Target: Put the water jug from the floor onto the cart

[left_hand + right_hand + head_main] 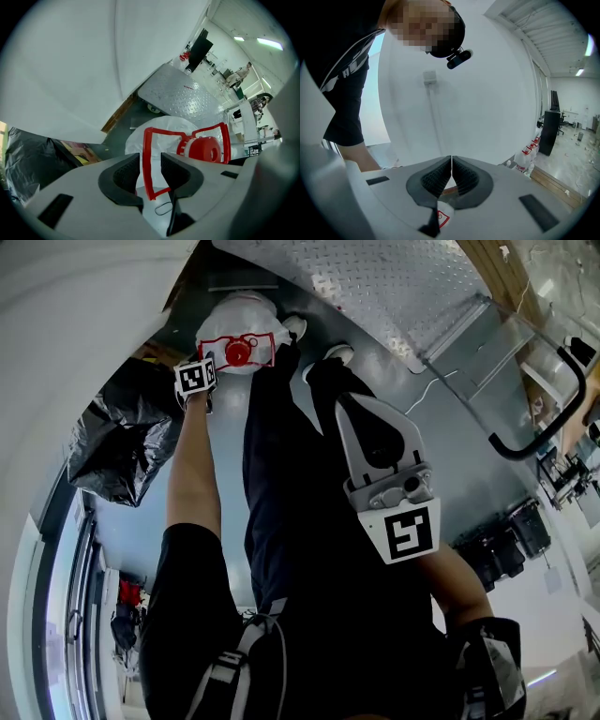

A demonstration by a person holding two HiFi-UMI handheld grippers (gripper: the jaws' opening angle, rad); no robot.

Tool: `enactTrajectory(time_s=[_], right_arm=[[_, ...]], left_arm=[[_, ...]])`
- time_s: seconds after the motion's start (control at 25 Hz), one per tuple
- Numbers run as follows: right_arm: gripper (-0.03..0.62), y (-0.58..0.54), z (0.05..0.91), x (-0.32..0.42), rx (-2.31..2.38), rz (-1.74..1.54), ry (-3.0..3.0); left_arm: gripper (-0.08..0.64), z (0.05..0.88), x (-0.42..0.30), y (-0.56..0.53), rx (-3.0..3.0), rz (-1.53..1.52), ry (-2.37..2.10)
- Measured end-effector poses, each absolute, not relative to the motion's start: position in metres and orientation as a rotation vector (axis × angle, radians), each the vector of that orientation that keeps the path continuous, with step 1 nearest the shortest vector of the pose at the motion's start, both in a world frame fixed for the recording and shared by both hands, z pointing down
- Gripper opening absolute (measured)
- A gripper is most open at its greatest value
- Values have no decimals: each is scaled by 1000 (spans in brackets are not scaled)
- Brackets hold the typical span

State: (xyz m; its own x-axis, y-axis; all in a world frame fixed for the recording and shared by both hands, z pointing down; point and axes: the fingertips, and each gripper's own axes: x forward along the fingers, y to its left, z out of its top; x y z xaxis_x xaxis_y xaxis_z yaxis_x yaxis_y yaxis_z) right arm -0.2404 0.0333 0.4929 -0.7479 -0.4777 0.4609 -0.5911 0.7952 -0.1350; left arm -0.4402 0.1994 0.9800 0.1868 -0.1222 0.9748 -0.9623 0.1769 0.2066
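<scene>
The water jug (246, 315) stands on the grey floor by the person's feet, a white body with a red cap (238, 352) and a red frame handle. My left gripper (211, 362) reaches down to it. In the left gripper view one bar of the red handle (147, 140) runs between the jaws of that gripper (150, 161); they are open, and the bar lies close to the left jaw. My right gripper (349, 413) hangs shut and empty in front of the person's legs. The cart (403, 282), a diamond-plate platform, lies just beyond the jug.
A black rubbish bag (127, 437) sits left of the jug against the white wall. The cart's black push handle (544, 432) rises at the right. More jugs (527, 159) stand by the wall in the right gripper view. Shoes (337, 352) stand beside the jug.
</scene>
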Motion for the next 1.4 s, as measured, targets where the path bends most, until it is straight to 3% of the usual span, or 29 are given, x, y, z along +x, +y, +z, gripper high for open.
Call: enactTrajectory(time_s=[0.04,0.12,0.72,1.4], right_arm=[[18,34,493,-241,809,387,-2577],[18,37,490,-245,809,390,-2588],[18,21,453,-208,1017,316,-2594],[18,-32,393,-125,1378,289,-2544]], left_arm=[[148,979,-438,199,1238,873,-1207],[61,976,-438,199,1253,880,-1206],[75,950,-425,201,1235,899,-1130],[86,883,-384,173,1308,1186,-931]])
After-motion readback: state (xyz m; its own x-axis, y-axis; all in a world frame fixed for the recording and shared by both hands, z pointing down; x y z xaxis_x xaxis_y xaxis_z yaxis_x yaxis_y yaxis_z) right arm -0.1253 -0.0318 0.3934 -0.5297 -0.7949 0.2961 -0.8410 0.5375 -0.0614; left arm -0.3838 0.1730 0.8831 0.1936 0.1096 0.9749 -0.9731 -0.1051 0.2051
